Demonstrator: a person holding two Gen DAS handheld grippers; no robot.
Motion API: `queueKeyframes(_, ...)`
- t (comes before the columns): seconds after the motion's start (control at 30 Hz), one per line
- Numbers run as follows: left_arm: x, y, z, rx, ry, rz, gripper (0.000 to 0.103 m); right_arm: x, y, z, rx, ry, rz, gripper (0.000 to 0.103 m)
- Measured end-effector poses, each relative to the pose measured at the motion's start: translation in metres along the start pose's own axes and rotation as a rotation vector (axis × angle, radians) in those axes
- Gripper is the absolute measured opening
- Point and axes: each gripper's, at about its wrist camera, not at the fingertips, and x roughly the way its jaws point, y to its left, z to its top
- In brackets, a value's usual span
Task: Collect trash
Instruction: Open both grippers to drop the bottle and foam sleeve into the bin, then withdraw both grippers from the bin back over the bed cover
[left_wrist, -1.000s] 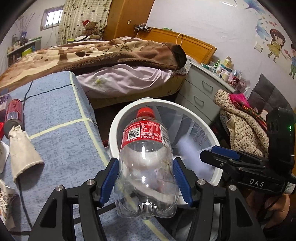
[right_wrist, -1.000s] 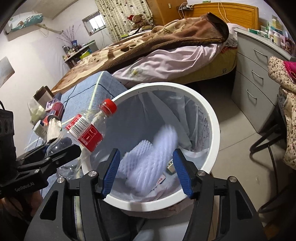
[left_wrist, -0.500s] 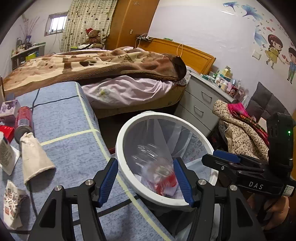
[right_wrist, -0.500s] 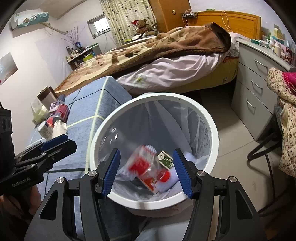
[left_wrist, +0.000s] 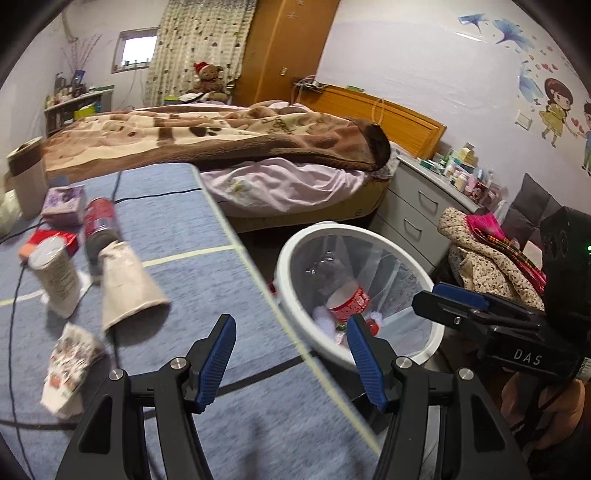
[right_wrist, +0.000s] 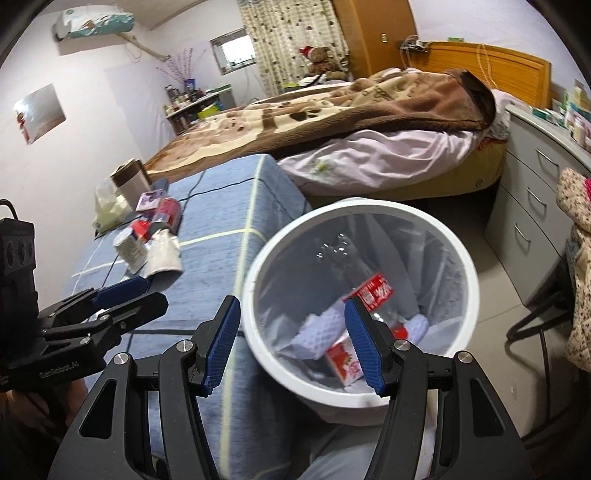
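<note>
A white round bin with a clear liner stands on the floor beside the blue bench. A clear plastic bottle with a red label lies inside it, on white foam netting and a red-and-white carton. My left gripper hangs open and empty over the bench's right edge, left of the bin. My right gripper is open and empty above the bin's near rim. On the bench lie a paper cup, a white can, a red can and a crumpled wrapper.
The blue bench also carries a purple box, a brown paper bag and a black cable. A bed lies behind. Grey drawers and a chair with clothes stand to the right of the bin.
The left gripper let go of the bottle, which dropped into the bin. Both grippers then rose and drew back to the left, bringing more of the bench into view.
</note>
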Motion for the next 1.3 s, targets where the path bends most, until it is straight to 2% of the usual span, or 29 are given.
queueKeyframes(0.2,-0.019,0.023,-0.011,-0.049,-0.008,0.063,0.062,0.002,0.019,-0.003,-0.039,0.009,0.044,0.06)
queueKeyframes(0.7,-0.056,0.061,-0.033,-0.132,-0.057,0.153,0.061,0.013,0.059,-0.008,-0.133,0.043,0.118,0.06)
queueKeyframes(0.97,-0.07,0.09,-0.04,-0.175,-0.073,0.229,0.061,0.021,0.075,-0.005,-0.17,0.055,0.151,0.06)
queueKeyframes(1.3,-0.062,0.124,-0.041,-0.204,-0.04,0.299,0.061,0.032,0.088,0.003,-0.195,0.063,0.175,0.06)
